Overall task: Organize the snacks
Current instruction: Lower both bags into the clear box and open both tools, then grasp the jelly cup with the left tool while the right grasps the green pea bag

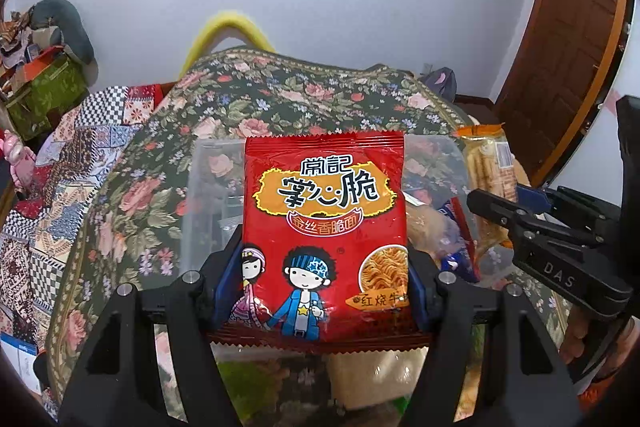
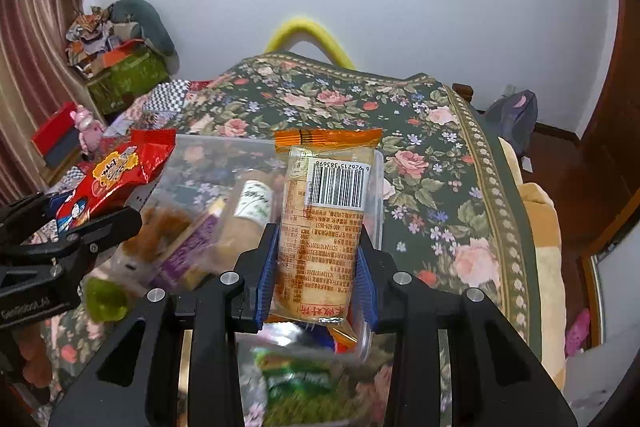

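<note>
Noodle packet (image 1: 324, 227) clamped in left tool (image 1: 316, 291); cracker pack (image 2: 320, 227) likewise right tool (image 2: 316, 287).

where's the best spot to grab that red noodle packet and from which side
Across its lower half, pads on the two side edges, as the left gripper holds it now. The red noodle packet is flat and wide, so pinching edge to edge near the bottom seal probably keeps it upright with the front facing out. Come from below, clear of the right gripper alongside.
</note>
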{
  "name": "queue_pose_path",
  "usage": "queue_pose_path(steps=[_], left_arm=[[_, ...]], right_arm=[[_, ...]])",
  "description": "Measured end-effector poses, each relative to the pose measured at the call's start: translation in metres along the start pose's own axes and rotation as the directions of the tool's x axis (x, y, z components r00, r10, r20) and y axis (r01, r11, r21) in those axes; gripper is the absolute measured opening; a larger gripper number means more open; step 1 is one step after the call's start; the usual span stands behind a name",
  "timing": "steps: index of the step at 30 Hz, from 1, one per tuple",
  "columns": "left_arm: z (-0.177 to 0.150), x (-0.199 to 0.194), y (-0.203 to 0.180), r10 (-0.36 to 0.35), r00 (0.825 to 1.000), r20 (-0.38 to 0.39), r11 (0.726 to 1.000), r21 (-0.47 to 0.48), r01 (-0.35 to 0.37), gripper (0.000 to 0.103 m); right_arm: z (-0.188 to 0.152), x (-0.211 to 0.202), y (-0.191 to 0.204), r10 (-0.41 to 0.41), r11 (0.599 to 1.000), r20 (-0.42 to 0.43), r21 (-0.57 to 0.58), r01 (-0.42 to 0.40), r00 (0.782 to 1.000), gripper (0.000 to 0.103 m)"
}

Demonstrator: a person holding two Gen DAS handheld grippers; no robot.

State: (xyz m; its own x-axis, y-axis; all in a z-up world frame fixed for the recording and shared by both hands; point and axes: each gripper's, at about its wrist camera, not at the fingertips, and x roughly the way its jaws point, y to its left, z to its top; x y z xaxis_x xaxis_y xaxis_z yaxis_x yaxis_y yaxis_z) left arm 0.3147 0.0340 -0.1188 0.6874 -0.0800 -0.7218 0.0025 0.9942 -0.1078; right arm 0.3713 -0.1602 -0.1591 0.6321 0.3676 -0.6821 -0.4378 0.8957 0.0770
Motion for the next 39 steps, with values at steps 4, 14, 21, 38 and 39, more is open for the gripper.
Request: queue_pose_path(steps=[4, 14, 21, 38, 39], left_arm=[[0.002, 0.019, 0.002, -0.008, 1.000, -0.027, 1.000, -0.019, 0.008, 0.067], [0.002, 0.035, 0.000, -0.035, 0.997, -0.075, 0.999, -0.041, 0.032, 0.068], [0.001, 0.005, -0.005, -0.045, 0.998, -0.046, 0.999, -0.005, 0.045, 0.068], [-0.064, -0.066, 0.035, 0.030, 0.999, -0.022, 0.998, 0.063, -0.029, 0.081], [-0.070, -0.063, 0.038, 0.035, 0.999, -0.034, 0.998, 0.060, -0.033, 0.081]], right_arm=[[0.003, 0.013, -0.002, 0.004, 1.000, -0.024, 0.001, -0.004, 1.000, 0.032], [0.000, 0.018, -0.003, -0.001, 1.000, -0.056, -0.013, 0.000, 0.998, 0.038], [-0.002, -0.012, -0.003, 0.004, 1.000, -0.011, -0.018, -0.004, 1.000, 0.051], [-0.046, -0.059, 0.001, 0.057, 0.998, 0.013, -0.009, -0.057, 0.998, 0.064], [-0.049, -0.059, 0.001, 0.057, 0.998, 0.006, -0.008, -0.057, 0.998, 0.064]])
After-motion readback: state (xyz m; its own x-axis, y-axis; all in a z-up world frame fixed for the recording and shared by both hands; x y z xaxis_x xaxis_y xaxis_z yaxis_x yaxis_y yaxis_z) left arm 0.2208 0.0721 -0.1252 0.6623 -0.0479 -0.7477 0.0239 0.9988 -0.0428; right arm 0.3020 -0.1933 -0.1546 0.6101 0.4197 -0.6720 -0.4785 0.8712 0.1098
